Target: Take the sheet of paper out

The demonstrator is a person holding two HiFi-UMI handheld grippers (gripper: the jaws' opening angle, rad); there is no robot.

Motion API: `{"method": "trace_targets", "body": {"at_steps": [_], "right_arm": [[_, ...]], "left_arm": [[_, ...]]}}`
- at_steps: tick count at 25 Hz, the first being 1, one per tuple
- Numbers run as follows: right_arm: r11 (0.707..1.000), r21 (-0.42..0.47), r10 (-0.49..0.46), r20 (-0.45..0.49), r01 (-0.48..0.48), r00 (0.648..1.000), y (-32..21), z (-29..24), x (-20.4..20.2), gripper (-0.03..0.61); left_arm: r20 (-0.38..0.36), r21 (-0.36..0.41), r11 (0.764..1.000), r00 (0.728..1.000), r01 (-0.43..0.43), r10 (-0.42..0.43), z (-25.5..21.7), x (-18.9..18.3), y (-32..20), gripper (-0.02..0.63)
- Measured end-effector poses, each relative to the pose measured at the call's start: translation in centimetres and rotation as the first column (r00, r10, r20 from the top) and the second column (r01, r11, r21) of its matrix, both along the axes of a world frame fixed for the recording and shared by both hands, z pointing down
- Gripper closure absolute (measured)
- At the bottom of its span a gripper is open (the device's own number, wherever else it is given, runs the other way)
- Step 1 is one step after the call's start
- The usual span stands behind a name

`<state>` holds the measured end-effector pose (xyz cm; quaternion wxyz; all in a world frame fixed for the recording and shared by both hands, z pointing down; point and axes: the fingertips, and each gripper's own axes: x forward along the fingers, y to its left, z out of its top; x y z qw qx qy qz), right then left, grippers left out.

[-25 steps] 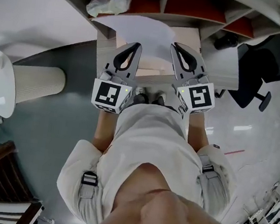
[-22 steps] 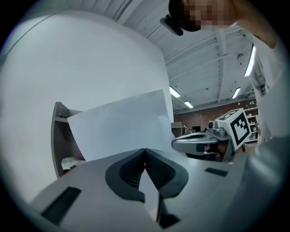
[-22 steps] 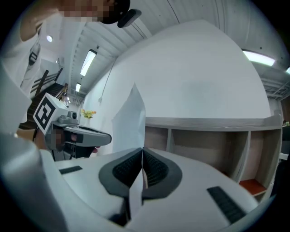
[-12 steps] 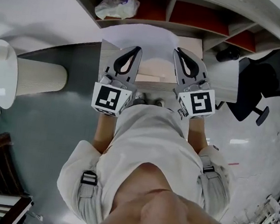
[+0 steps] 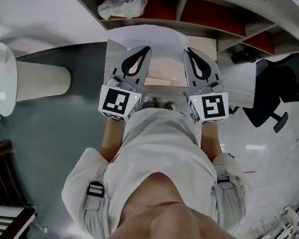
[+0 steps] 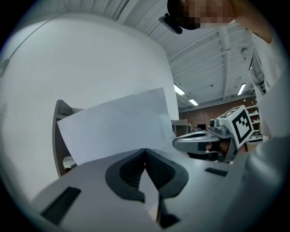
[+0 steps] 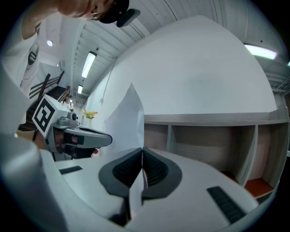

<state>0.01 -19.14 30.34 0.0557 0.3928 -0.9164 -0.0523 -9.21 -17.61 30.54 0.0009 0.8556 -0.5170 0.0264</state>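
A white sheet of paper (image 5: 159,40) hangs in the air in front of the shelf unit (image 5: 219,5), held by its two near corners. My left gripper (image 5: 146,49) is shut on its left corner, and my right gripper (image 5: 186,50) is shut on its right corner. In the left gripper view the paper (image 6: 118,123) rises out of the closed jaws of the left gripper (image 6: 145,152), with the right gripper (image 6: 199,143) beside it. In the right gripper view the paper (image 7: 128,121) stands edge-on from the pressed pads of the right gripper (image 7: 143,150), and the left gripper (image 7: 85,136) is at the left.
The shelf compartments (image 7: 204,145) lie just beyond the paper; a crumpled plastic bag (image 5: 120,6) lies in the left one. A pale wooden unit (image 5: 166,75) stands under the grippers. A ribbed cream cylinder (image 5: 39,82) stands at the left and a black office chair (image 5: 278,78) at the right.
Both grippers keep their grip on the sheet and stay almost still. The head view has shifted a little, so the shelf and paper sit slightly lower in the picture.
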Motion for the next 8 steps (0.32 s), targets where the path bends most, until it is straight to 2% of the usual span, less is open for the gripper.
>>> {"method": "trace_targets", "body": {"at_steps": [8], "right_arm": [[1.0,-0.004,-0.003,0.002,0.003,1.0,-0.24,0.24,0.03,0.558]], "left_arm": [[0.009,-0.005,1.0,1.0,0.003,-0.003,0.18,0.22,-0.42,0.598]]}}
